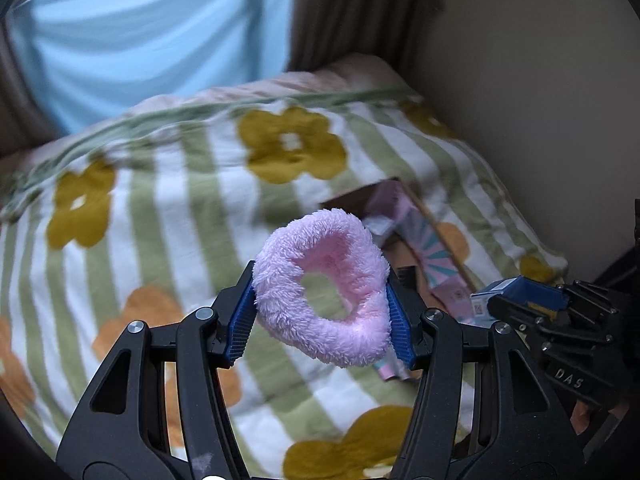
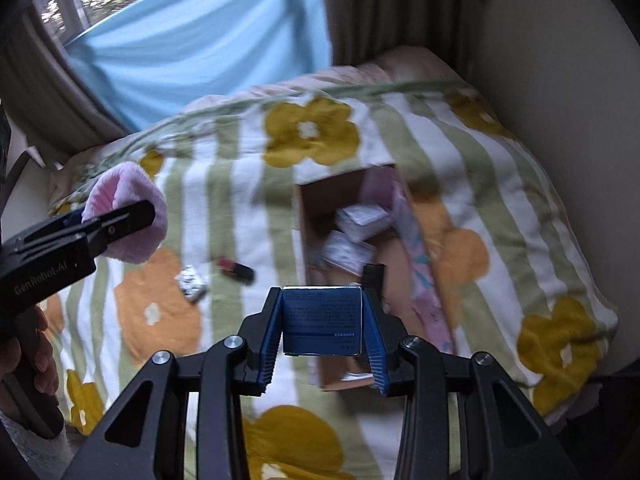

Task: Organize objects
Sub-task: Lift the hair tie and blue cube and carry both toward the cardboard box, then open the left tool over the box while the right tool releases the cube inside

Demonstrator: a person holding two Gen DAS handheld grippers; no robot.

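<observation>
We find the left gripper (image 1: 322, 314) clamped on a pink fluffy scrunchie (image 1: 324, 292), held above the blanket (image 1: 168, 208). The right gripper (image 2: 322, 338) grips a blue box (image 2: 322, 320) just before the open cardboard box (image 2: 316, 200).

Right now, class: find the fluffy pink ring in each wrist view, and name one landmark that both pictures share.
Left wrist view: the pink ring sits at centre, clamped in the left gripper.
Right wrist view: the ring is at the left edge, in that same gripper.
Shared landmark: the open cardboard box on the flowered blanket.
</observation>
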